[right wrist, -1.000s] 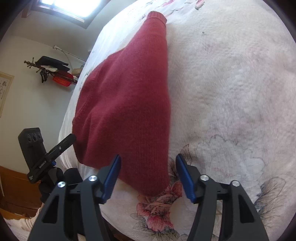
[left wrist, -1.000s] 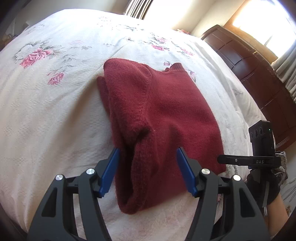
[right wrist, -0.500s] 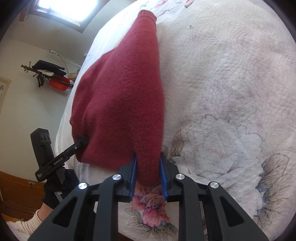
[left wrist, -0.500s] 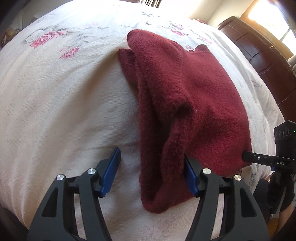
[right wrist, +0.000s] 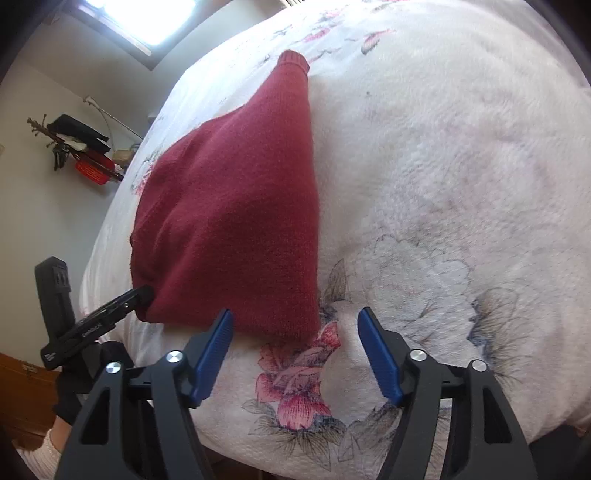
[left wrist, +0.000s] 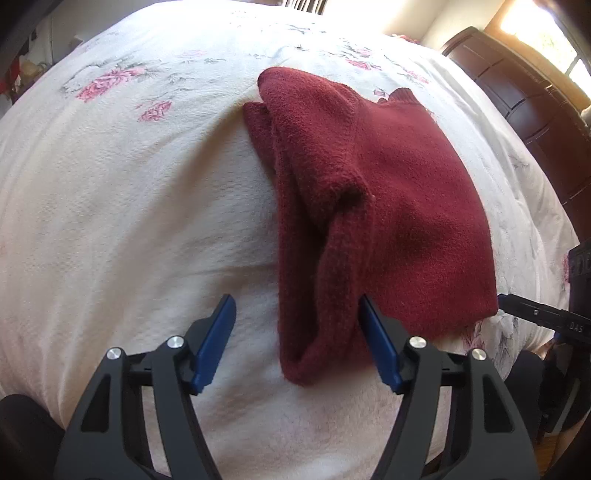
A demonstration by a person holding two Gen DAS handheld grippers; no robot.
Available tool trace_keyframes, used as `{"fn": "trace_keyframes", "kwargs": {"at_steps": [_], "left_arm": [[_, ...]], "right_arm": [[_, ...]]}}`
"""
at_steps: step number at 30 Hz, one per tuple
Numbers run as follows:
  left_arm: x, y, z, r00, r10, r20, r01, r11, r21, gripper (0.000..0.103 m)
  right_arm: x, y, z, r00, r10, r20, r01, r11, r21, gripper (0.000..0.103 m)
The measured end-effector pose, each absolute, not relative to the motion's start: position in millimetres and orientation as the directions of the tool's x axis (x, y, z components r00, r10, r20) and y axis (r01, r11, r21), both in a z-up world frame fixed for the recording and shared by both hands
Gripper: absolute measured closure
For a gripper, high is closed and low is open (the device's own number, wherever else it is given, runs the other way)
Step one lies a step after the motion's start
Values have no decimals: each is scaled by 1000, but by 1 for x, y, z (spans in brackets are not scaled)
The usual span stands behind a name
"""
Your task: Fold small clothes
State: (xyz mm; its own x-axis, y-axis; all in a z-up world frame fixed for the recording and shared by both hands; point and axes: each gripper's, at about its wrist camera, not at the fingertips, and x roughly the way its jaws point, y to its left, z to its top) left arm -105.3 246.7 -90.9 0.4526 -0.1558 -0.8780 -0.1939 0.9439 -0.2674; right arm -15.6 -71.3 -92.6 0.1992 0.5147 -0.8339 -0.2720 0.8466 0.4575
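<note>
A bed fills most of both views, spread with a white textured bedspread (left wrist: pixel 110 206) printed with pink roses and grey-green leaves. In the left wrist view a dark wooden panelled dresser (left wrist: pixel 524 107) stands just beside the bed's far right side, under a window (left wrist: pixel 539 33) blown out by strong sunlight, while vertical blinds (left wrist: pixel 306 4) show at the top edge. In the right wrist view a pale wall (right wrist: pixel 44 206) carries a wall rack (right wrist: pixel 74 147) hung with dark and red items, a bright window (right wrist: pixel 147 18) glares above, and brown wooden furniture (right wrist: pixel 22 398) sits low at left.
</note>
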Motion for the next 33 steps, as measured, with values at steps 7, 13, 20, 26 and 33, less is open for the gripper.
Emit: {"fn": "trace_keyframes", "kwargs": {"at_steps": [7,13,20,26,33], "left_arm": [[-124,236,-56,467,-78,-881,-208,958,-196,22],[-137,230,-26,479,-20,-878,-229,962,-147,19],[-155,218,9,513,32,-858,-225,969,-99,18],[-169,206,31,537,50,-842,-214,974,-79,17],[-183,197,47,551,75,-831,-210,976,-51,16]], "right_arm": [[-32,-60,-62,280,413,-867,-305,894,327,19],[-48,-44,-36,356,326,-876,-332,920,207,14],[-66,-33,-9,415,238,-878,-313,944,108,4],[-82,-30,15,438,230,-869,-310,946,94,4],[-97,-23,32,455,231,-860,-318,944,85,4]]}}
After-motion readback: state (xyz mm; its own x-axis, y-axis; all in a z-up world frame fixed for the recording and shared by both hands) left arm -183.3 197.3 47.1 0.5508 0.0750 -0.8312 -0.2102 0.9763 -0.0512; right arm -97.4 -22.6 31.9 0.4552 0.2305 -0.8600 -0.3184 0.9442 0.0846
